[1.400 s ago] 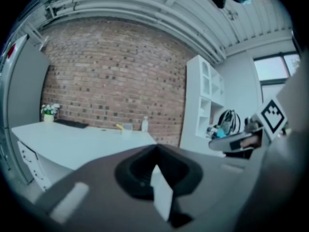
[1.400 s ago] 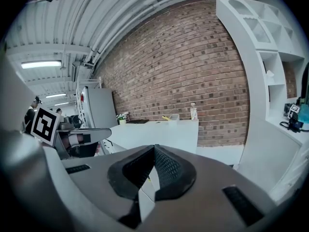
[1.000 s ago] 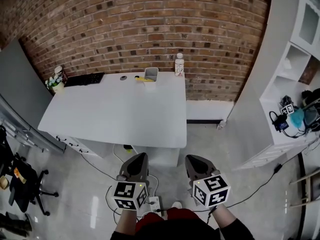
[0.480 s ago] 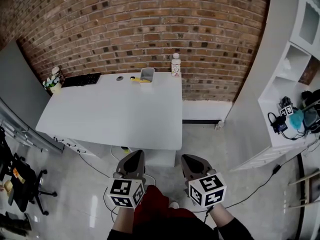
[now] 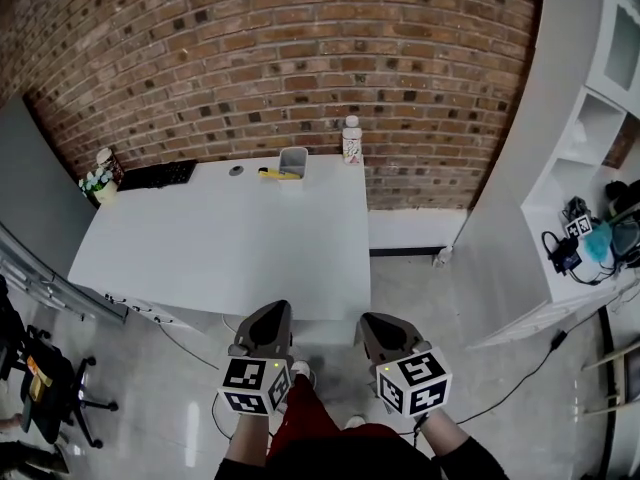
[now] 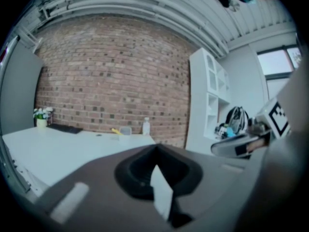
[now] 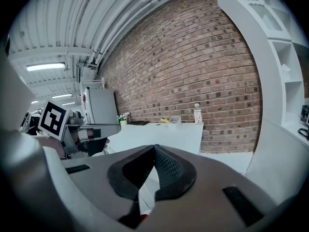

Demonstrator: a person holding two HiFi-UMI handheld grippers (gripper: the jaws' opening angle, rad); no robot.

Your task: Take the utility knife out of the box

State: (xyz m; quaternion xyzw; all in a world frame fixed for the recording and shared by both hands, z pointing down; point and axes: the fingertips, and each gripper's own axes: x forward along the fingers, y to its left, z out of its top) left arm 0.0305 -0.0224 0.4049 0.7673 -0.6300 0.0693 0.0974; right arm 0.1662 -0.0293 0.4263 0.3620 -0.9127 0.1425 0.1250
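Utility knife [image 5: 271,174] slim, yellow, box [image 5: 292,160] pale, squarish

grippers: two by my count, left gripper [image 5: 271,311] and right gripper [image 5: 374,320]
table [image 5: 200,238]: one
box [image 5: 292,160]: one
utility knife [image 5: 272,174]: one that I can see
bottle [image 5: 351,140]: one
keyboard [image 5: 157,175]: one
small dark disc [image 5: 235,170]: one, I cannot name it
potted plant [image 5: 97,176]: one
office chair [image 5: 45,388]: one
shelf unit [image 5: 590,118]: one
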